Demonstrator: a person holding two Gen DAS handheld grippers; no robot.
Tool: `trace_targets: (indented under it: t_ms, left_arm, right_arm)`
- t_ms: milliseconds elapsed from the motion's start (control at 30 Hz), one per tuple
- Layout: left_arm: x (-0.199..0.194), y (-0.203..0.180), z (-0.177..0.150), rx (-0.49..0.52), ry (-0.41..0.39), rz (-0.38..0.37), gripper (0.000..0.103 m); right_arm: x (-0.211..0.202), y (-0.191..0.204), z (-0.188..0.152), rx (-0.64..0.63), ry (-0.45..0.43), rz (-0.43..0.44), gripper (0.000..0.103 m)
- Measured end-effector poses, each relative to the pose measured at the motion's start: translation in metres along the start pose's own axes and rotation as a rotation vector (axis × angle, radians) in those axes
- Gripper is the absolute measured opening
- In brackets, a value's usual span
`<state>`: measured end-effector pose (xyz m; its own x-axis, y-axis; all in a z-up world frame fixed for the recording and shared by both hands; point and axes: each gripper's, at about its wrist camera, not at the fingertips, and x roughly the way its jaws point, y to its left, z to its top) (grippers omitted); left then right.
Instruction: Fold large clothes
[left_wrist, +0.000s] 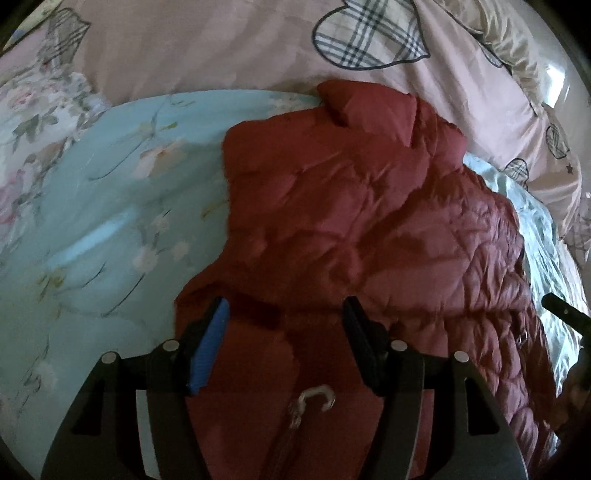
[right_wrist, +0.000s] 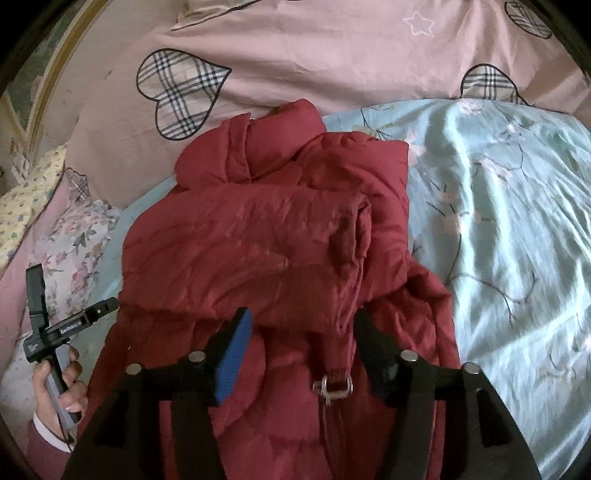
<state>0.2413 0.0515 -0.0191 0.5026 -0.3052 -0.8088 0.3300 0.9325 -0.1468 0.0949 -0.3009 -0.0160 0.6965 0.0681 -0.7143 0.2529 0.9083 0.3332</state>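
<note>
Centrally, red coat (right_wrist: 280, 236) lies partly folded on the bed's blue floral sheet (right_wrist: 498, 221), collar toward the pink quilt (right_wrist: 295, 55); left tongs (left_wrist: 286, 314) and right tongs (right_wrist: 303, 328) both apart, gripping nothing, above its lower part

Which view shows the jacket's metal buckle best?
The right wrist view: the metal buckle sits sharp on its strap on the red jacket. The left wrist view shows only a pale, blurred hook instead.
</note>
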Motion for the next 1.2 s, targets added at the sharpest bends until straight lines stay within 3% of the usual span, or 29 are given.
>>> trace_targets:
  t_ms: [233,467,733,1200]
  left_arm:
    - [-0.026,0.033,-0.049,-0.064,0.031,-0.013,0.065]
    - [-0.047,0.059,-0.091,-0.134,0.068,-0.031,0.065]
    - [-0.072,0.063,-0.129,-0.113,0.088,-0.047,0.065]
    - [-0.088,0.079,-0.169,-0.148,0.139,-0.127,0.068]
  right_arm:
    - [-0.042,-0.013,-0.037,0.045,0.006,0.048,0.076]
    - [-0.072,-0.034,-0.068,0.112,0.005,0.022,0.076]
    - [-0.097,-0.052,-0.099,0.142,0.015,-0.022,0.077]
    - [-0.103,-0.063,-0.154,0.136,0.149,-0.032,0.077]
